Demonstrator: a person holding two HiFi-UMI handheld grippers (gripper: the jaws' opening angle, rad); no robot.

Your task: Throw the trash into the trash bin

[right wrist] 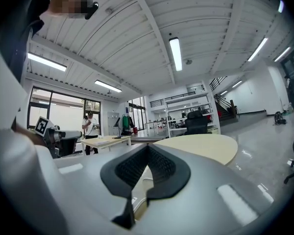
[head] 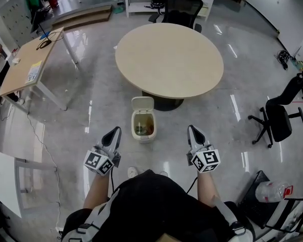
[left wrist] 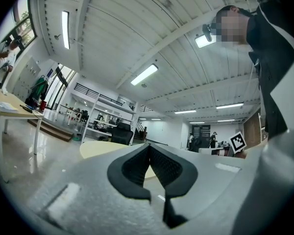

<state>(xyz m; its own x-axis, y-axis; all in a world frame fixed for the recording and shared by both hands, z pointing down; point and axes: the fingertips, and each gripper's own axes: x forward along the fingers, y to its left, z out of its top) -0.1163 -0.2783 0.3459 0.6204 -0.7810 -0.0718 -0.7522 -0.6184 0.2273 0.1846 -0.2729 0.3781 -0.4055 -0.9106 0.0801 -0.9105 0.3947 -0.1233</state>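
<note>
A small cream trash bin (head: 143,125) stands on the floor with its lid flipped up, and something brownish-green lies inside it. My left gripper (head: 114,133) hovers to the bin's left and my right gripper (head: 192,131) to its right, both pointing level toward the round table (head: 169,59). In both gripper views the jaws meet at their tips with nothing between them: left gripper (left wrist: 149,147), right gripper (right wrist: 147,148). The bin's cream rim (right wrist: 141,199) peeks through the gap below the right jaws.
A black office chair (head: 183,6) stands behind the round table. A rectangular desk (head: 33,59) is at the left, another black chair (head: 278,117) at the right. A plastic bottle (head: 270,191) lies on a dark stand at the lower right. A person (right wrist: 89,127) stands far off.
</note>
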